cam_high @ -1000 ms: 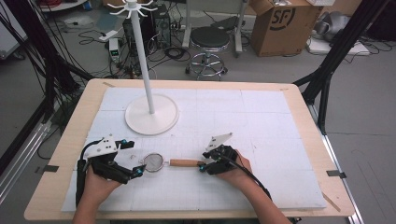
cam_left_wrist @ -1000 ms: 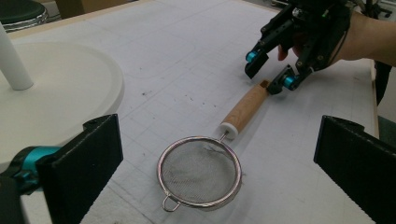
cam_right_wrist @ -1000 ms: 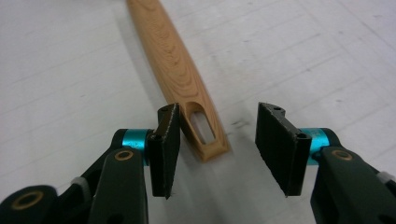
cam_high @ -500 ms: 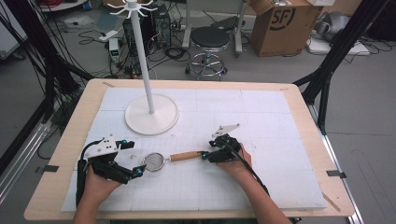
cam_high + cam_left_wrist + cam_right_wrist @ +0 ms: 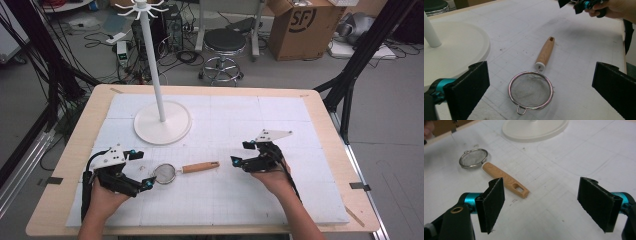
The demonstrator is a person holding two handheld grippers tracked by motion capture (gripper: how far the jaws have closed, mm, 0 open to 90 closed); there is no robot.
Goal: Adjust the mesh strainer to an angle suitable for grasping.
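A small mesh strainer [image 5: 167, 173] with a wooden handle [image 5: 200, 166] lies flat on the white mat [image 5: 250, 200], its handle pointing right. My left gripper [image 5: 143, 170] stands open just left of the mesh bowl [image 5: 531, 90], with the bowl lying between its wide jaws and not touched. My right gripper [image 5: 241, 153] hovers a short way right of the handle's end. Its jaws have just been opening and hold nothing. In the right gripper view the handle [image 5: 505, 180] lies ahead of the left jaw of my right gripper [image 5: 546, 202].
A white stand with a round base [image 5: 162, 122] and a tall pole [image 5: 155, 65] occupies the mat's far left. Bare mat stretches across the far right. The wooden table edge [image 5: 320, 107] frames the mat. A stool [image 5: 225, 42], a cardboard box [image 5: 300, 25] and cables lie on the floor beyond.
My right gripper has let go of the wooden handle, opened, and drawn back to the right and slightly up. The strainer now rests on the mat. The left gripper has stayed put.
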